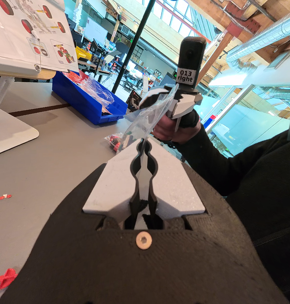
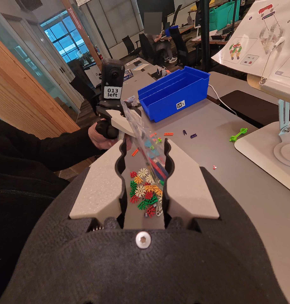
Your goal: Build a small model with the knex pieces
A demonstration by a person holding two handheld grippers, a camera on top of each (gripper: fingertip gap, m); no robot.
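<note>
Left claw [image 1: 143,144] clenched on the clear plastic bag [image 2: 141,131], which hangs over the grey bench [image 2: 223,148]. Right claw [image 2: 144,143] spread wide, released, the bag's lower end between its fingers. Loose coloured connector pieces [image 2: 144,190] lie below at 6 o'clock; blue bin [image 2: 172,97] at 1 o'clock.

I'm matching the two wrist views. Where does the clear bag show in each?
Left wrist view: the bag is at centre, rising from the shut left gripper towards the right gripper.
Right wrist view: the bag is at centre, hanging from the left gripper down between the fingers of the open right gripper.
Shared landmark: the grey table.
</note>
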